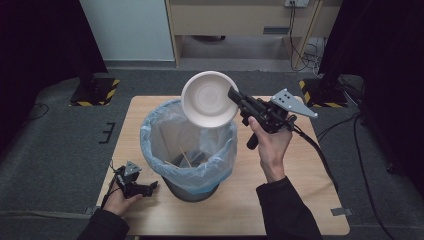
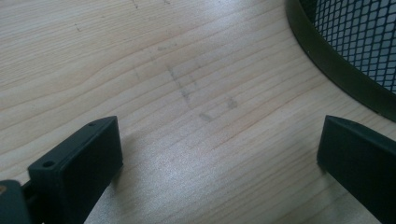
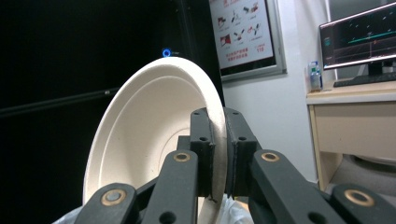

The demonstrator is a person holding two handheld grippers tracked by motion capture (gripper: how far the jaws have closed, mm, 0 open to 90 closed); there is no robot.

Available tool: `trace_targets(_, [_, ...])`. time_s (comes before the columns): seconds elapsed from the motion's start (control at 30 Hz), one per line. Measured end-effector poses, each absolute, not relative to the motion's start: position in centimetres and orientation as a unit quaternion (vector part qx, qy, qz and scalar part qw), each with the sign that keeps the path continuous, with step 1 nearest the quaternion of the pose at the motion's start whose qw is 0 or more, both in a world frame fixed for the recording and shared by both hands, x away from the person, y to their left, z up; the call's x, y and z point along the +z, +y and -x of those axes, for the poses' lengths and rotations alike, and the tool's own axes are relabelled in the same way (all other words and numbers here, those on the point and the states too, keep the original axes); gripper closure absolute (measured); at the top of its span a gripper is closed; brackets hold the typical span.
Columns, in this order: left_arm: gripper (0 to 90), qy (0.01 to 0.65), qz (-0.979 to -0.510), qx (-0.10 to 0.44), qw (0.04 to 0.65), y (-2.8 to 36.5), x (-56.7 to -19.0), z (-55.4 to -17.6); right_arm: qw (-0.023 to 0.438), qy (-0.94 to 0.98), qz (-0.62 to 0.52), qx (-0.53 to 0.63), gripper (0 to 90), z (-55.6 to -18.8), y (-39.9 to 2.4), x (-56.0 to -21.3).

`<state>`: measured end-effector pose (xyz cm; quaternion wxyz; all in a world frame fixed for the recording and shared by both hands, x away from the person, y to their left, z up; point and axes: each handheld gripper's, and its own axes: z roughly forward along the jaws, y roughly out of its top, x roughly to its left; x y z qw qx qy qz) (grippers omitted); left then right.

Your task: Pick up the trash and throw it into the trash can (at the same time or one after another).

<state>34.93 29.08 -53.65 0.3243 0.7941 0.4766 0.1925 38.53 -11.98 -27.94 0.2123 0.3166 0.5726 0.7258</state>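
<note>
A white paper plate (image 1: 209, 99) hangs tilted over the far rim of a mesh waste bin (image 1: 190, 145) lined with a pale blue bag. My right gripper (image 1: 236, 98) is shut on the plate's right edge, and in the right gripper view both pads pinch the plate (image 3: 154, 135) rim at the right gripper (image 3: 219, 149). Inside the bin lie thin wooden sticks (image 1: 186, 159). My left gripper (image 1: 150, 186) rests low on the table at the front left, just beside the bin's base. In the left gripper view the left gripper (image 2: 219, 158) stands open over bare wood, with the bin's mesh (image 2: 359, 37) at the upper right.
The wooden table (image 1: 300, 200) has free surface to the right of the bin and along the front. A cable (image 1: 320, 150) trails from the right gripper across the table's right side. Grey carpet surrounds the table.
</note>
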Motion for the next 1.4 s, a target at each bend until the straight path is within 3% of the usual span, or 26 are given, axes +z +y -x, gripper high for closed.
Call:
trace_targets(0.5, [0.0, 0.477, -0.794, 0.193, 0.324, 29.1, -53.6, -34.9, 0.19, 0.617, -0.31, 0.698, 83.2, -39.1, -9.9, -29.6])
trace_targets(0.77, [0.0, 0.477, -0.794, 0.193, 0.324, 29.1, -53.6, -34.9, 0.179, 0.623, -0.309, 0.696, 70.2, -39.4, -10.8, -29.7])
trace_targets(1.1, [0.0, 0.476, -0.794, 0.192, 0.324, 29.1, -53.6, -34.9, 0.221, 0.597, -0.328, 0.698, 47.9, -38.8, -14.6, -28.7])
trace_targets(1.3, [0.0, 0.476, -0.794, 0.192, 0.324, 29.1, -53.6, -34.9, 0.232, 0.605, -0.362, 0.67, 36.8, -38.7, -17.1, -31.1])
trace_targets(1.4, [0.0, 0.477, -0.794, 0.192, 0.325, 29.1, -53.6, -34.9, 0.233, 0.628, -0.385, 0.635, 32.2, -38.4, -18.6, -34.6])
